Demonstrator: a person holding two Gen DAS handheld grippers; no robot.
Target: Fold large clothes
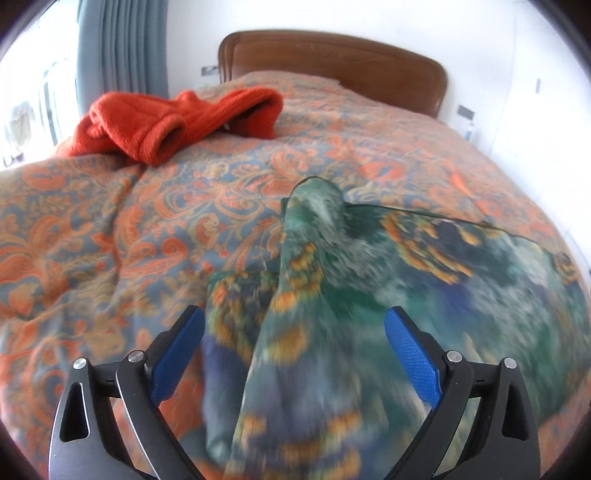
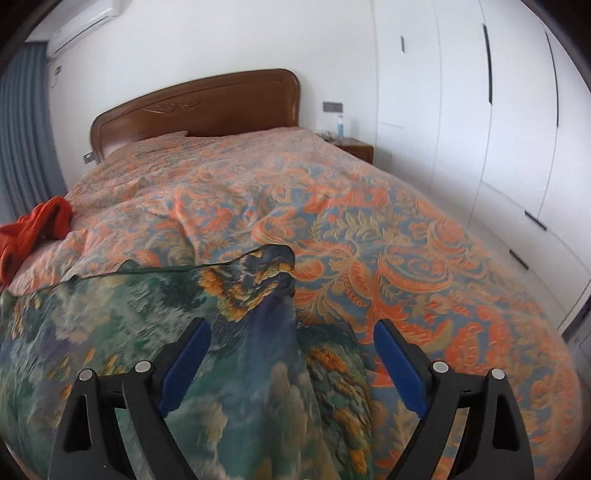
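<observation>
Bedroom. Bed with an orange-and-blue paisley cover (image 2: 369, 229), brown wooden headboard (image 2: 199, 107) at the far end.

Task item: a large green-blue printed garment (image 1: 424, 266) with orange-yellow feather-like patches. It lies on the near part of the bed, spread across the cover. In the left wrist view one corner stands up in a peak and a ridge of cloth runs from it down toward the camera; the near part is blurred. In the right wrist view the same garment (image 2: 122, 317) fills the lower left, its dark hemmed edge running level across the cover, with a folded ridge leading toward the camera.

Left gripper (image 1: 295, 325): jaws spread wide, blue pads clear of the cloth on both sides. The ridge of the garment lies below, in the gap; nothing is pinched.

Right gripper (image 2: 291, 336): jaws also spread wide. The garment ridge passes beneath the gap; pads do not press on it.

Orange-red knitted garment (image 1: 166, 122) bunched on the far left of the bed, well apart from the printed one.

Grey-blue curtain (image 1: 122, 44) left of the headboard. White wardrobe doors (image 2: 498, 129) on the right. Small wooden nightstand (image 2: 354, 147) beside the headboard, with a bottle (image 2: 340, 127) on it. Air-conditioning unit (image 2: 85, 26) high on the wall.
</observation>
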